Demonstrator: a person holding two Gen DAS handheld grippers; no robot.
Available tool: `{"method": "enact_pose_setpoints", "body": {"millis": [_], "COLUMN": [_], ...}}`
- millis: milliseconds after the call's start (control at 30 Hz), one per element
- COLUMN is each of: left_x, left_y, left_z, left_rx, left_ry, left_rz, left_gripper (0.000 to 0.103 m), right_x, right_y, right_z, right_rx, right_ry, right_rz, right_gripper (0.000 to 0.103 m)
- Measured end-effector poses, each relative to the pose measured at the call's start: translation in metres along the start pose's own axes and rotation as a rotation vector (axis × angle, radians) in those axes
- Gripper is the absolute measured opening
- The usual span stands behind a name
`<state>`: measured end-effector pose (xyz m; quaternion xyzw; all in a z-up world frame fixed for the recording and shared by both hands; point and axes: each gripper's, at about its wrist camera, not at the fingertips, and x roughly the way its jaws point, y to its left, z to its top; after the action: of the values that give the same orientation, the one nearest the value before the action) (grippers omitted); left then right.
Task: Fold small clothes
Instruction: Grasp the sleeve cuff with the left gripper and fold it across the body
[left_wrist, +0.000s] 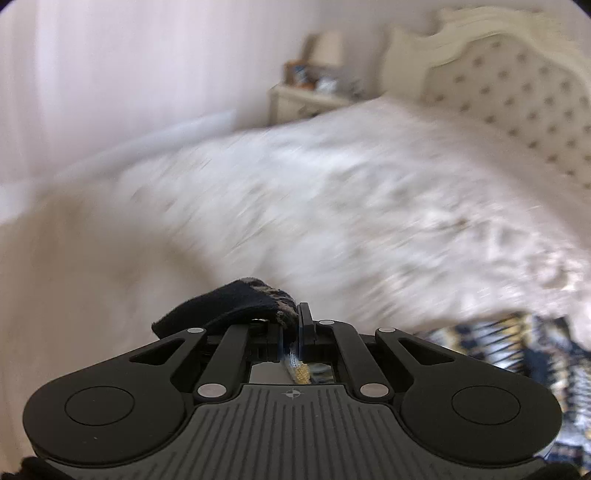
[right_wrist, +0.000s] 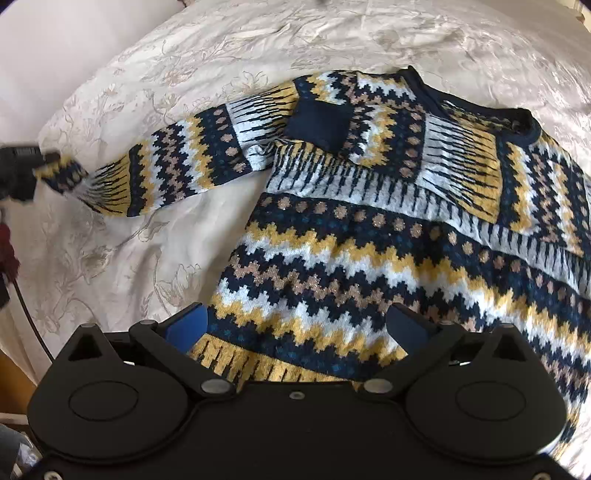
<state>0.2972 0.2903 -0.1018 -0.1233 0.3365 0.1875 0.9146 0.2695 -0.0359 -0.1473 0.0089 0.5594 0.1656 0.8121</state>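
Pinching a knit sleeve cuff (left_wrist: 291, 321), left tongs (left_wrist: 295, 325) clamped, right tongs (right_wrist: 295, 328) wide over zigzag-patterned sweater (right_wrist: 369, 240), embroidered bedspread (right_wrist: 147, 92).

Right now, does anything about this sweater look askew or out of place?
Nothing damaged. The navy, yellow and white patterned knit sweater lies uneven on the cream floral bedspread: one sleeve is folded across the chest, the other stretches out sideways, its cuff pinched in the left tool.

Navy/yellow/white zigzag sweater (right_wrist: 369, 236) flat, one sleeve folded across chest
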Motion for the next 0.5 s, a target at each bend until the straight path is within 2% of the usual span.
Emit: {"method": "enact_pose_setpoints", "body": {"millis": [100, 267, 400, 500], "left_x": [-0.019, -0.038, -0.041, -0.041], "left_y": [-0.036, -0.119, -0.194, -0.257], "left_z": [0.013, 0.022, 0.007, -0.018], "left_rx": [0.064, 0.173, 0.281, 0.375], "left_ry": [-0.053, -0.117, -0.109, -0.055], "left_rz": [-0.082, -0.254, -0.368, -0.436], "left_gripper": [0.006, 0.006, 0.006, 0.006], "right_x": [-0.004, -0.014, -0.027, -0.04], "right_y": [-0.008, -0.027, -0.051, -0.074], "right_z": [-0.005, -0.014, -0.024, -0.035], "right_rx": [0.03, 0.075, 0.107, 0.12], "right_ry": [-0.01, -0.047, -0.08, -0.103], "right_rz": [0.01, 0.027, 0.041, 0.033], "right_gripper": [0.103, 0.103, 0.103, 0.103]}}
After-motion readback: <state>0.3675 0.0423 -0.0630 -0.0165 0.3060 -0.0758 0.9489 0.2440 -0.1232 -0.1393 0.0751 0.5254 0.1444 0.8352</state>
